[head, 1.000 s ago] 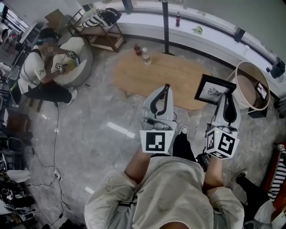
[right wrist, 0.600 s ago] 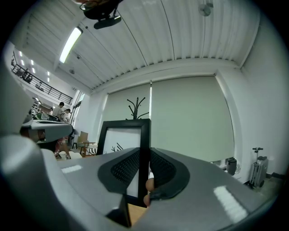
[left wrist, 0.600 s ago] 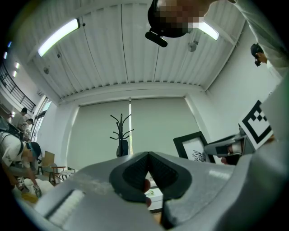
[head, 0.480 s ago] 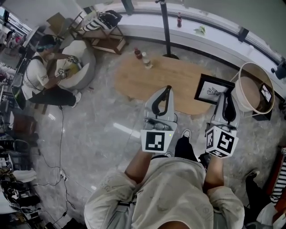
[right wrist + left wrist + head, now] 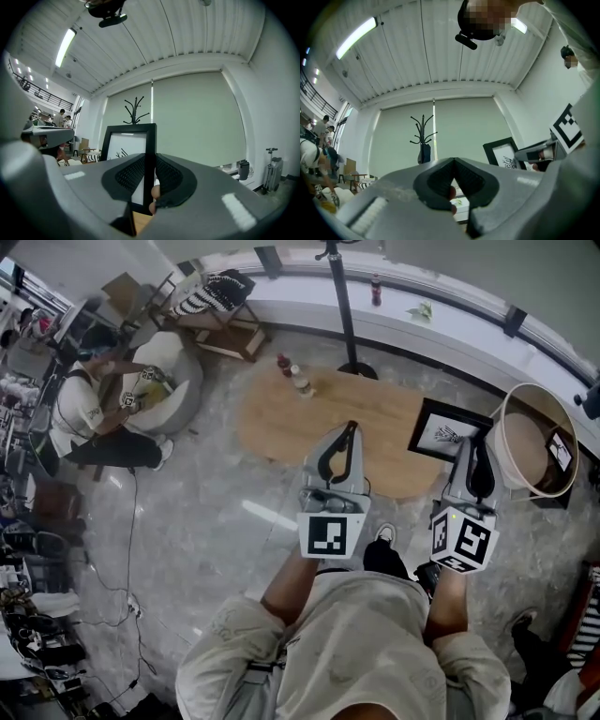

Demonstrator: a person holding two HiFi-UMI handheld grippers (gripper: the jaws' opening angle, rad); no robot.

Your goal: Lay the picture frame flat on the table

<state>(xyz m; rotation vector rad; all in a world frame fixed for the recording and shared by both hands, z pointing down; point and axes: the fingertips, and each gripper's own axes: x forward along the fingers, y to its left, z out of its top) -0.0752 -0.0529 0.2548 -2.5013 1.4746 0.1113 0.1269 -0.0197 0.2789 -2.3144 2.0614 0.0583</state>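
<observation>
Right gripper (image 5: 476, 448): clamped on the right edge of the picture frame (image 5: 448, 430).
Picture frame: upright over the right end of the table (image 5: 281, 423); contact with the top cannot be told.
Left gripper (image 5: 349, 427): jaws together, nothing between them, over the near edge.
Open room: bare top between the frame and the bottles (image 5: 292, 373) at the far left corner.
Obstruction: round tub (image 5: 527, 442) just beyond the right end.
Change: the near edge sits lower in the head view than a second ago; both grippers reach further over the table; the grip is unchanged.
</observation>
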